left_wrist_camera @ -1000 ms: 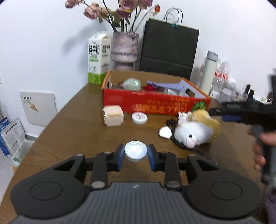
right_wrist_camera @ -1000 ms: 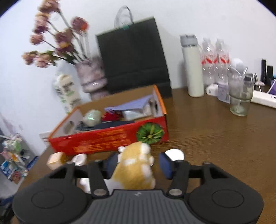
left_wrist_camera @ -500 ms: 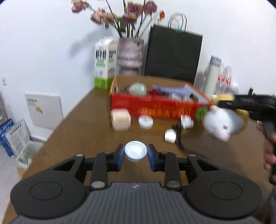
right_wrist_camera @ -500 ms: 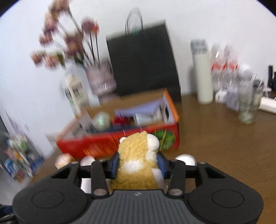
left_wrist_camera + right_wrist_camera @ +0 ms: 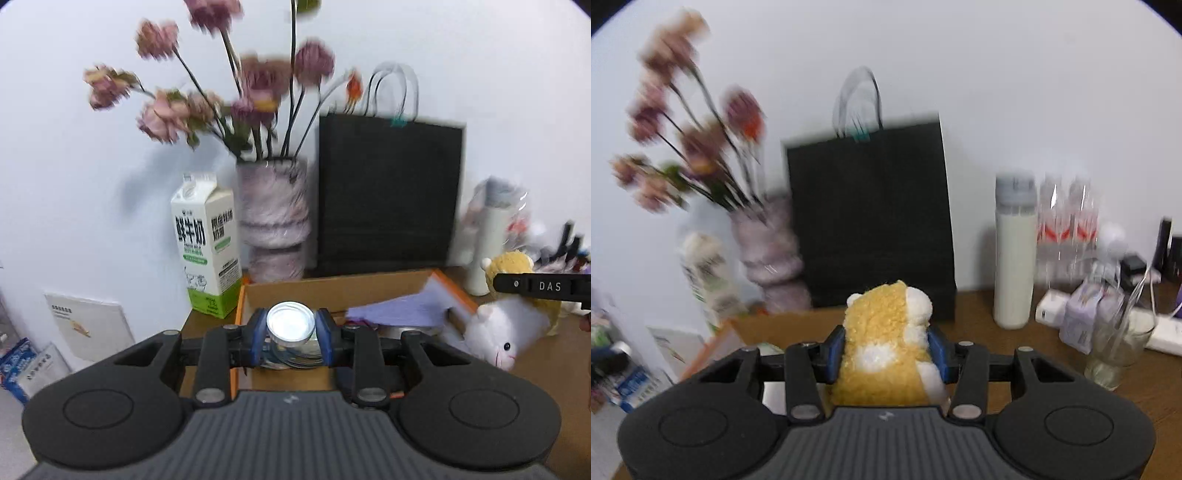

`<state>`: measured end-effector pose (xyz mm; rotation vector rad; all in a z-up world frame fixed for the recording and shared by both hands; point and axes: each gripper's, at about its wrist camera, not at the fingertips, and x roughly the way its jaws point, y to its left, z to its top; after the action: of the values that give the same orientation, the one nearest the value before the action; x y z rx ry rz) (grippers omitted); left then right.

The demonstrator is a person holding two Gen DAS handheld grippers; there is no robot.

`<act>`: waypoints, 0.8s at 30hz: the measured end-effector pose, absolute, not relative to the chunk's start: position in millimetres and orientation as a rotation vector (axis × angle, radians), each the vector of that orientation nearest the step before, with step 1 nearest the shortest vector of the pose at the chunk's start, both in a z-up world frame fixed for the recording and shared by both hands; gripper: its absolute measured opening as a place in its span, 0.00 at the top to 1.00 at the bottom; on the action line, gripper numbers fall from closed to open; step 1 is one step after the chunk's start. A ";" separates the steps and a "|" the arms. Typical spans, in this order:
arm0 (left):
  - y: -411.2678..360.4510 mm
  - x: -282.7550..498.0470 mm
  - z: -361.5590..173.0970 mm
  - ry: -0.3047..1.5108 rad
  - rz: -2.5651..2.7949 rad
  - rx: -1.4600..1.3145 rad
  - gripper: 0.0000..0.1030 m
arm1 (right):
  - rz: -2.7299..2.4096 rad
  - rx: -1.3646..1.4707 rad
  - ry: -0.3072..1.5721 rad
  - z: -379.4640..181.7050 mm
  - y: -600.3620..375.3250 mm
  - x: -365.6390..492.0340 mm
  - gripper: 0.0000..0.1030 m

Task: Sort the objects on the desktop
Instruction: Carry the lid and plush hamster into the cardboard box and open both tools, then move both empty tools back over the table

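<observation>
Brown wooden table (image 5: 990, 306) runs across the middle of the right wrist view, its far edge against the white wall. At the centre back a black paper bag (image 5: 871, 218) stands on it. Left of the bag, a mottled pink vase (image 5: 772, 254) of flowers, blurred, and further left a milk carton (image 5: 205, 245), upright at the table's edge in the left wrist view. In front of them sits an orange-rimmed cardboard box (image 5: 332, 286). Right of the bag: a white flask with a grey lid (image 5: 1014, 254), plastic bottles (image 5: 1067, 225) behind it, then a drinking glass (image 5: 1115, 350) and a white power strip (image 5: 1163, 338) at lower right.
</observation>
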<state>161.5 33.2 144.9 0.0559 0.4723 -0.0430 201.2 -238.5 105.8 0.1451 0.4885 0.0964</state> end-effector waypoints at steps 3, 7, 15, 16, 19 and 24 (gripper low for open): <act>32.8 203.8 119.0 0.569 -0.012 0.081 0.71 | 0.087 0.202 0.569 81.3 -232.2 237.5 0.57; 27.9 238.4 77.2 0.685 -0.020 0.139 0.71 | 0.044 0.152 0.632 48.6 -208.7 263.3 0.56; 39.2 228.7 63.4 0.768 -0.097 0.093 0.45 | 0.032 -0.026 0.700 23.1 -196.3 278.2 0.43; 42.1 223.9 70.5 0.755 -0.092 0.075 0.44 | 0.036 -0.035 0.695 32.1 -198.9 275.3 0.43; 50.0 211.7 97.1 0.728 -0.093 0.012 0.33 | 0.016 -0.036 0.598 65.6 -205.6 254.2 0.26; 48.0 186.7 128.3 0.679 -0.063 0.012 0.07 | 0.105 -0.017 0.540 103.3 -213.2 214.3 0.17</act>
<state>186.7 48.0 128.3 0.0122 0.6791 -0.0630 214.3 -213.2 103.3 -0.0167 0.5401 0.1049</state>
